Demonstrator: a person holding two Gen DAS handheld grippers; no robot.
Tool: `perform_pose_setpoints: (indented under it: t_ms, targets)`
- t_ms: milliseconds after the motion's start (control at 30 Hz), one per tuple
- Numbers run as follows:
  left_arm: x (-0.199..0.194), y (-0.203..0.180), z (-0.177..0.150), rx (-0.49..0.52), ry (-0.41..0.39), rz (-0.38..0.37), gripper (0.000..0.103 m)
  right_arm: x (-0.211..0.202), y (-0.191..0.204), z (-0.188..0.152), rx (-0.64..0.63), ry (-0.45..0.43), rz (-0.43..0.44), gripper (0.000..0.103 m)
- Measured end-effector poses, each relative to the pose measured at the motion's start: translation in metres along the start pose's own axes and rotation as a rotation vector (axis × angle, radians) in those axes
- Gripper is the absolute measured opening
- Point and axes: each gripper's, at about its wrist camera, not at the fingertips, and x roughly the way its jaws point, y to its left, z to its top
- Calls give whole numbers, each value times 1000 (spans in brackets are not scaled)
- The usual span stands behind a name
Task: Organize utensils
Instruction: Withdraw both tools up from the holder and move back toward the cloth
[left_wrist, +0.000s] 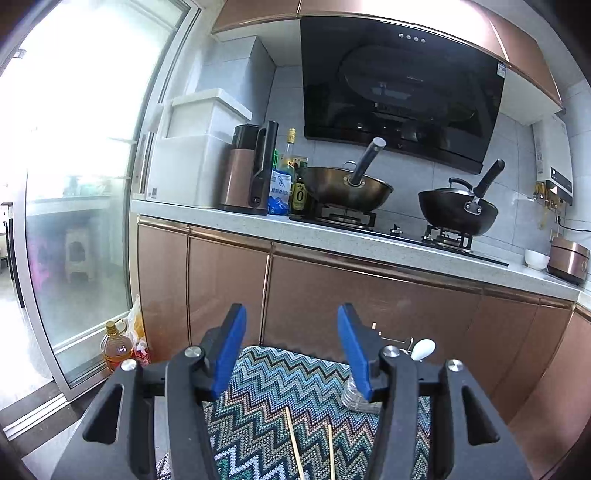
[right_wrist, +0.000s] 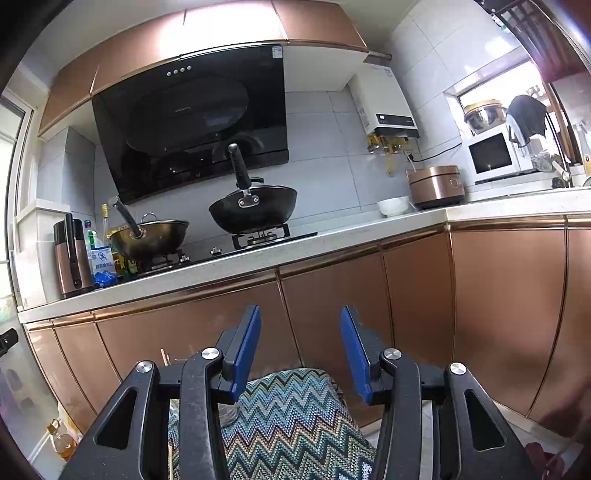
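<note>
A zigzag-patterned cloth covers a low surface in front of the copper cabinets. Two wooden chopsticks lie on it, just below my left gripper, which is open with nothing between its blue pads. Partly hidden behind the left gripper's right finger are a clear glass and a white spoon. My right gripper hangs over the same cloth, open and empty. The clear glass shows beside its left finger, and a chopstick tip pokes up further left.
Beyond the cloth, a white counter carries a brown wok, a black wok, a kettle, bottles, a white bowl and a rice cooker. An oil bottle stands on the floor by the glass door.
</note>
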Motion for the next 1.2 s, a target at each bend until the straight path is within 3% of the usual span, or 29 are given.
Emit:
perform_pose_setpoints:
  t_ms: [800, 1200]
  targets:
    - [19, 23, -28, 6, 69, 54, 52, 6, 18, -24, -70, 72, 22, 52]
    - [34, 37, -39, 3, 138, 57, 52, 23, 65, -57, -195, 160, 123, 52]
